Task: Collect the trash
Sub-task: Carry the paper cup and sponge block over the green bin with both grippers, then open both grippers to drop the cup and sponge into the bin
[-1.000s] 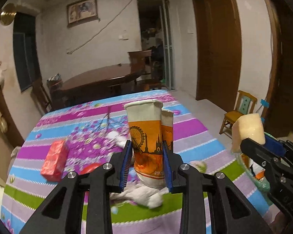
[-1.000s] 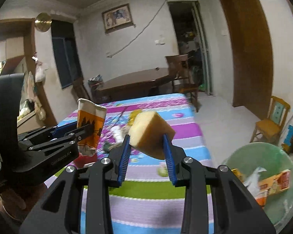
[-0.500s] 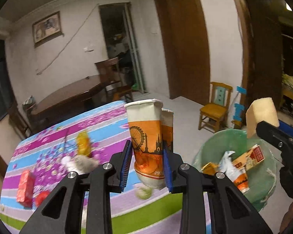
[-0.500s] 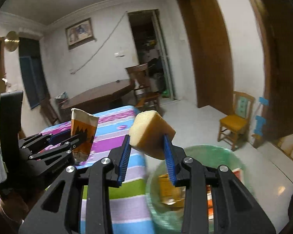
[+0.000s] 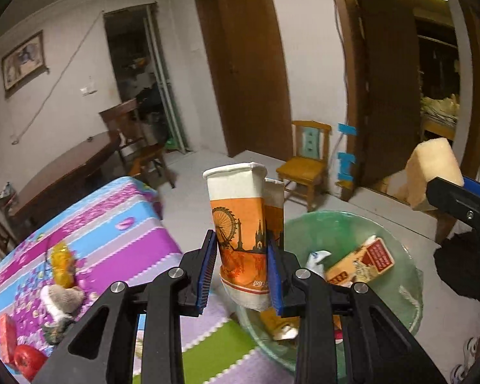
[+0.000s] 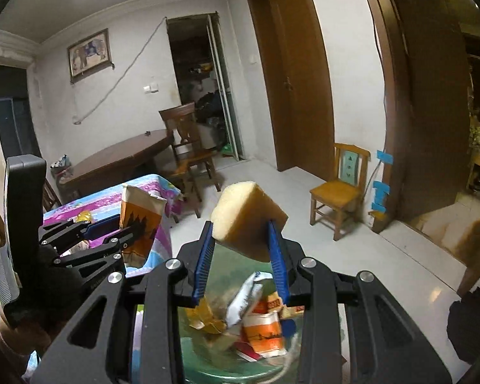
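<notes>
My left gripper (image 5: pixel 241 256) is shut on a squashed orange-and-white paper cup (image 5: pixel 240 220), held upright over the near rim of a green trash bin (image 5: pixel 406 275). That cup (image 6: pixel 140 220) and left gripper (image 6: pixel 112 236) also show at the left of the right wrist view. My right gripper (image 6: pixel 241 243) is shut on a yellow sponge (image 6: pixel 246 214), directly above the bin (image 6: pixel 192 355), which holds wrappers and a crushed cup. The sponge (image 5: pixel 432 163) appears at the right edge of the left wrist view.
A table with a striped flowery cloth (image 5: pixel 118 224) lies to the left, bearing a yellow wrapper (image 5: pixel 60 262), a grey cloth lump (image 5: pixel 64 297), a red packet (image 5: pixel 8 336) and a red round thing (image 5: pixel 28 361). A small wooden chair (image 6: pixel 339 192) stands on the floor beyond.
Both grippers have swung right, away from the table, each keeping its hold. The bin has come into view under them; the right one now hangs above its contents.
</notes>
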